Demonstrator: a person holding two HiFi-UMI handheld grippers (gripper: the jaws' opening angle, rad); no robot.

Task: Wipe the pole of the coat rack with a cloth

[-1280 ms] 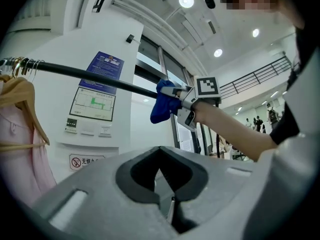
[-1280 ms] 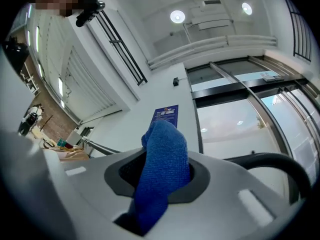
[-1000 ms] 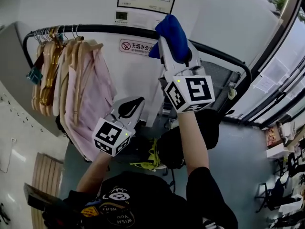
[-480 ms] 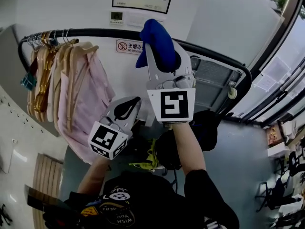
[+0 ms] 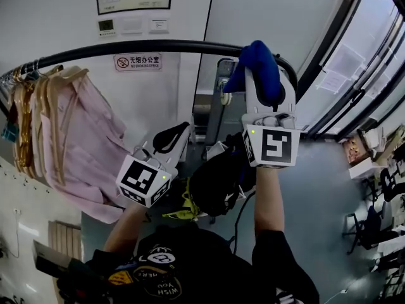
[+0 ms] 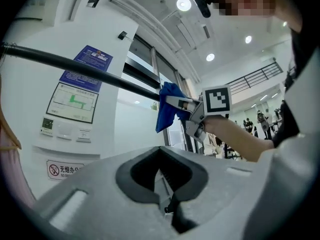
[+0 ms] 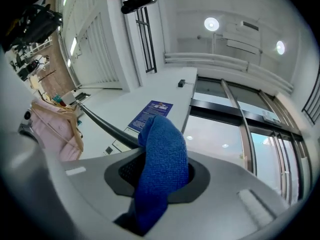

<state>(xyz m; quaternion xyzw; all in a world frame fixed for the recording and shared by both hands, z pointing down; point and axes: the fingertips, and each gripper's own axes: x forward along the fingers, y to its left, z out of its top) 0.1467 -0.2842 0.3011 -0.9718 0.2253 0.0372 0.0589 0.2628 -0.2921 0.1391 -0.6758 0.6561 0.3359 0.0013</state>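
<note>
Right claw (image 5: pixel 268 81) holds cloth (image 5: pixel 255 61) up at rack pole (image 5: pixel 145 46)

Right claw pinches the blue cloth near the pole's right bend; it looks to be touching the pole, but the cloth hides the contact. Left claw (image 5: pixel 179 133) is pressed together, empty, lower down beside the pink shirts (image 5: pixel 85 138).

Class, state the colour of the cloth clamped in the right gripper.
Blue; the cloth shows best in the right gripper view.

Against pole (image 5: pixel 145 45) right end, cloth (image 5: pixel 258 65) resting between right gripper (image 5: pixel 269 84) jaws; shirts (image 5: pixel 82 132) hanging at left end; left gripper (image 5: pixel 172 138) hovering below.
</note>
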